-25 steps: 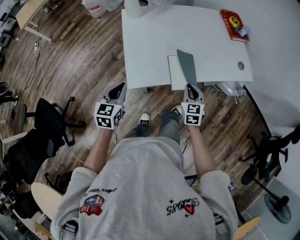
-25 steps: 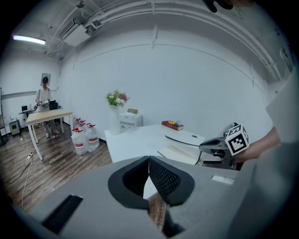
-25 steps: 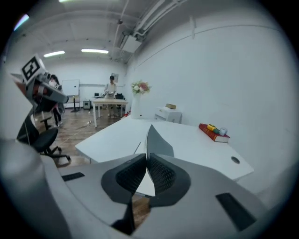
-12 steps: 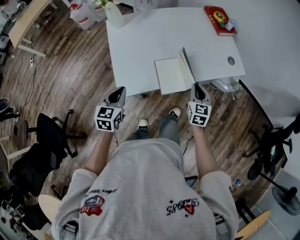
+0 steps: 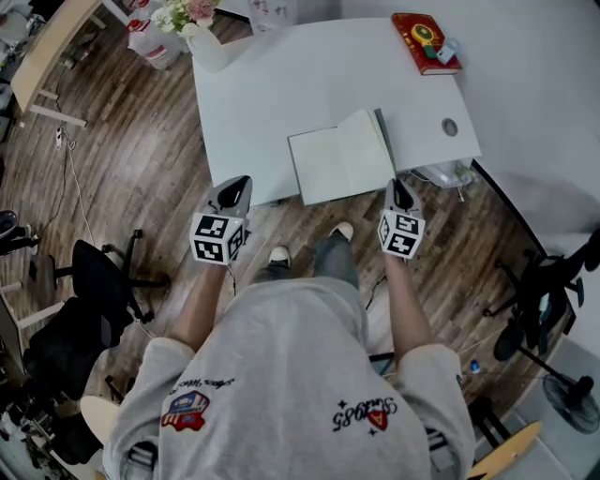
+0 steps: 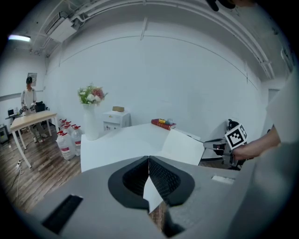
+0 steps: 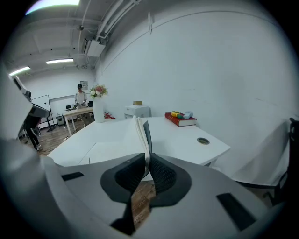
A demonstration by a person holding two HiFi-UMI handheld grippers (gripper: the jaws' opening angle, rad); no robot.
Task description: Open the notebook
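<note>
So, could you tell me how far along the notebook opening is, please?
Mostly done: the notebook lies open, inside pages showing. In hand: the right gripper pinches its cover, raised off the table. Remaining: lay the cover flat and release.

Not much to read here tbh. The grey sweatshirt (image 5: 281,356) has a script logo (image 5: 367,412) and a badge (image 5: 186,409), both too small to make out. The red book (image 5: 403,21) cover's print is just a blur.
</note>
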